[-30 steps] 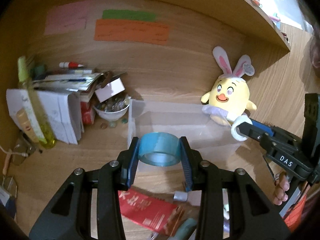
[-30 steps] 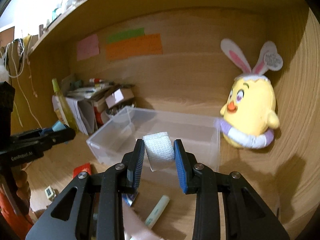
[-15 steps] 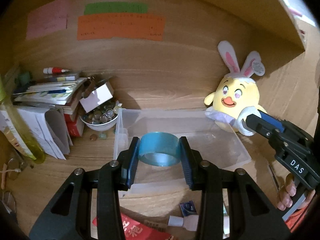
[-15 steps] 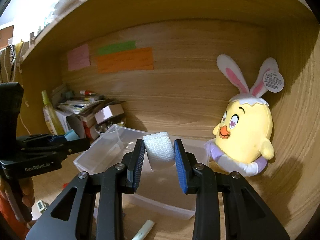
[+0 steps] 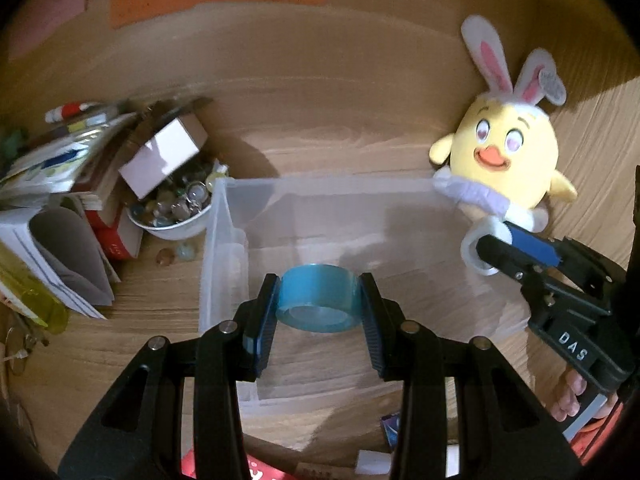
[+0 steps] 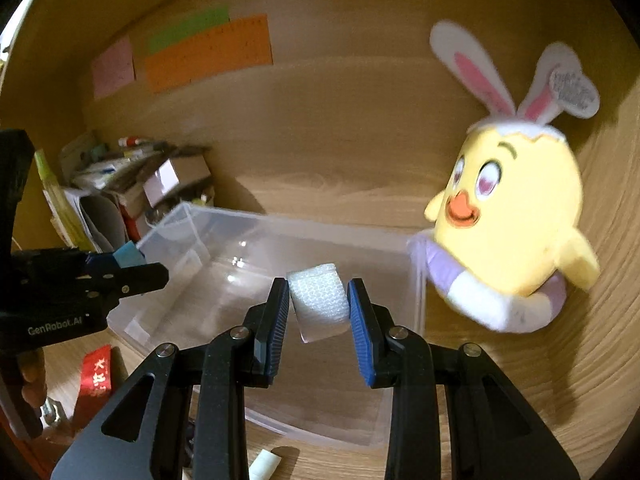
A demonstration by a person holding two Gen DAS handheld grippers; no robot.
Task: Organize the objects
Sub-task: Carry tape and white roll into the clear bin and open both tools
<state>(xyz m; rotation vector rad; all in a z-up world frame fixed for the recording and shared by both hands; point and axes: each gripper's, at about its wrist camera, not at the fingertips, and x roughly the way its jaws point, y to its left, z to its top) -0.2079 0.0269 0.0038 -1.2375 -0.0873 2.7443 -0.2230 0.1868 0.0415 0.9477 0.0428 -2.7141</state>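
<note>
My left gripper [image 5: 318,300] is shut on a roll of blue tape [image 5: 318,298] and holds it over the clear plastic box [image 5: 224,216], which looks empty. My right gripper [image 6: 318,300] is shut on a white textured roll [image 6: 318,300] above the same clear box [image 6: 416,300]. From the left wrist view the right gripper [image 5: 486,250] reaches in at the box's right end with the white roll [image 5: 472,246] in it. The left gripper [image 6: 156,272] shows at the left of the right wrist view, with blue tape [image 6: 128,254] between its pads.
A yellow plush chick with rabbit ears [image 5: 504,160] leans at the box's right end. Left of the box are a white bowl of marbles [image 5: 172,216], a small carton [image 5: 160,160] and stacked books and papers [image 5: 60,184]. A red packet [image 6: 96,376] and small items lie on the desk in front.
Both grippers moved forward and down toward the clear box, each still holding its roll. The box now fills the middle of both views and the front clutter has slid out of sight.
</note>
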